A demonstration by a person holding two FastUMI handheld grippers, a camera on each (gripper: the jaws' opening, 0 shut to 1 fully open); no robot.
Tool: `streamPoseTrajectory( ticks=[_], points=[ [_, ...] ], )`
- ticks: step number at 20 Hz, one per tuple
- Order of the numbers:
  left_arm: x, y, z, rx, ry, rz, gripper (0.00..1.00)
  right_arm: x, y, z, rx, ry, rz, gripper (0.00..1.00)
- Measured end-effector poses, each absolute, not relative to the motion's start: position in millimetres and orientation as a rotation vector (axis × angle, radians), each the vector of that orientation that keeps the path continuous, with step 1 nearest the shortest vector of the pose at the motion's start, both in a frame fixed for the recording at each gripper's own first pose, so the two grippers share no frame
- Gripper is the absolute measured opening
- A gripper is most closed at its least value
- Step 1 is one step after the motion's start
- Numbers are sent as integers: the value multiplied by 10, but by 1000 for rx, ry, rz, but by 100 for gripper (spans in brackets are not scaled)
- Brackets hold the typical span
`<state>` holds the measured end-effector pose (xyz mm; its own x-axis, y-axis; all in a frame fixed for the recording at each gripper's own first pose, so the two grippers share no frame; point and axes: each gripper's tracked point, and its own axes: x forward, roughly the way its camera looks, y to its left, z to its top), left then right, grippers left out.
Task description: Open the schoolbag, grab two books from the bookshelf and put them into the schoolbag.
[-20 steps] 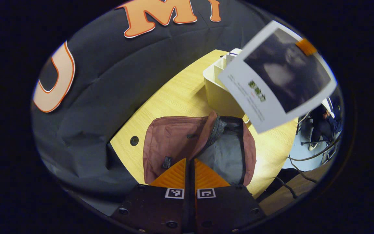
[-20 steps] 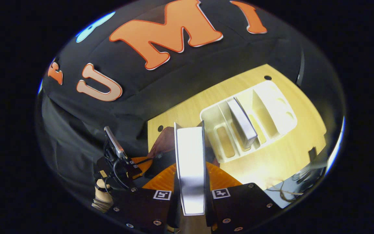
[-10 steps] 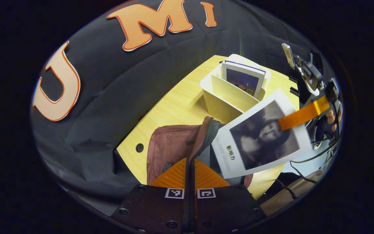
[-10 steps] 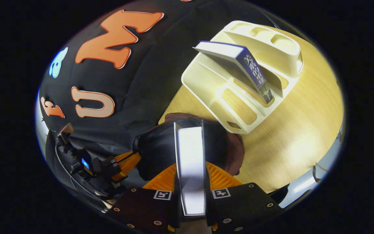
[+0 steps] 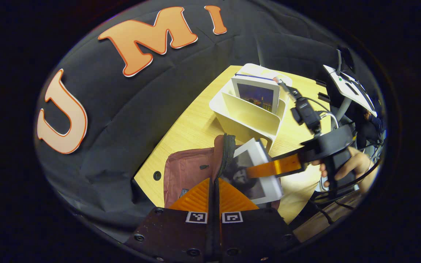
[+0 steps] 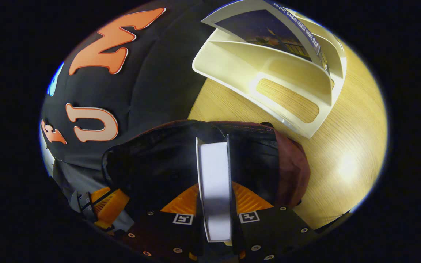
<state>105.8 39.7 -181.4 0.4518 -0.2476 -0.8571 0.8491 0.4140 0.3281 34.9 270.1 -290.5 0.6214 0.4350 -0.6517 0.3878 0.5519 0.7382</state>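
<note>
Held edge-on between both fingers of the right gripper (image 6: 214, 204): a white book (image 6: 213, 182), long axis running straight away from the camera, far end poking down into the dark mouth of the schoolbag (image 6: 291, 171). In the left gripper view, same book (image 5: 260, 171) tilted, cover with a dark photo facing up, lower corner already inside the bag opening, far right edge clamped by that gripper's fingers (image 5: 276, 166). Hand (image 5: 349, 166) wrapped round the handle further right.

Left gripper (image 5: 213, 199) pressed together on the near side of the bag, fingers meeting right at the zipper edge. Couldn't tell whether any fabric was pinched between them.

Schoolbag (image 5: 190, 171) lying flat on the wooden table (image 5: 192, 124), reddish-brown, zipper flap (image 5: 225, 153) standing up, opening facing up.

Just beyond the bag: cream bookshelf (image 5: 249, 118) with upright dividers. One more book (image 5: 256, 93) standing in a far slot, leaning a bit, cover with a dusky picture facing the near side. Nearest slots bare, table grain visible through a cutout in the base (image 6: 287, 100).

Inside of the bag mostly black in the right gripper view, hard to make out. Top of the bookshelf (image 6: 269, 73) cut off at the edge there.
</note>
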Motion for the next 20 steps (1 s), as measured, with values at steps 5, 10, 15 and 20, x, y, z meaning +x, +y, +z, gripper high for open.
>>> streamPoseTrajectory(
  ticks=[5,10,15,20],
  points=[
    [1068,363,-1799,854,822,-805,1,559,2879,-3040,1046,930,-19,31],
    [1176,426,-1912,833,865,-786,1,539,2835,-3353,944,1068,-108,47],
    [1276,485,-1958,791,885,-775,1,251,2750,-3436,769,1189,-75,98],
    [1294,539,-2004,757,890,-776,0,132,2398,-3212,763,1158,-37,98]
  ],
)
